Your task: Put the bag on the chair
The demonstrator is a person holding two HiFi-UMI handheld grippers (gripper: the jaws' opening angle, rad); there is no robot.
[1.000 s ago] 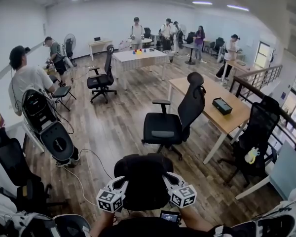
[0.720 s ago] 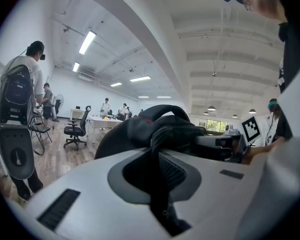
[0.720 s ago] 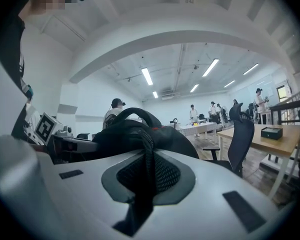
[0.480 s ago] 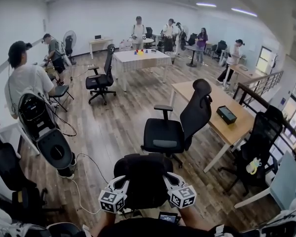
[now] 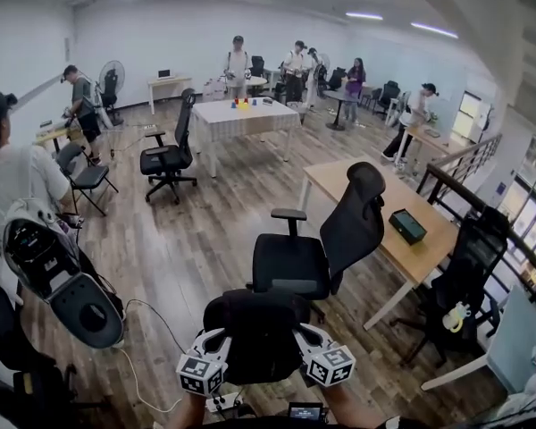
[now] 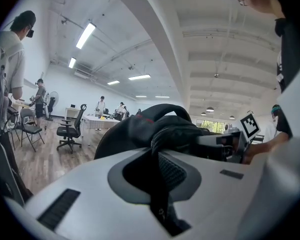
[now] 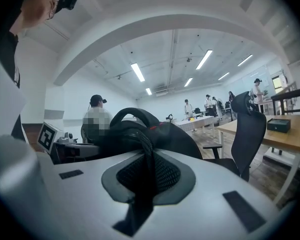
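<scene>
**A:** Where is the bag?

**B:** The black fabric backpack [image 5: 255, 329] hangs in the air between the two tongs. It is just in front of the black mesh office chair [image 5: 290, 264], not on its seat.

**A:** How do the tongs stand?

**B:** The left gripper [image 6: 159, 171] has its jaws pinched on a black strap of the backpack. The right gripper [image 7: 144, 176] is nearly pressed together on another black strap at the other side.

**A:** Is anything inside it?

**B:** I cannot tell. Its carrying loop arches over the top, and no opening shows.

**A:** Are there other containers?

**B:** A flat black box [image 5: 406, 225] lies on the light wooden desk [image 5: 357, 181] beside the chair. Its inside doesn't show.
</scene>
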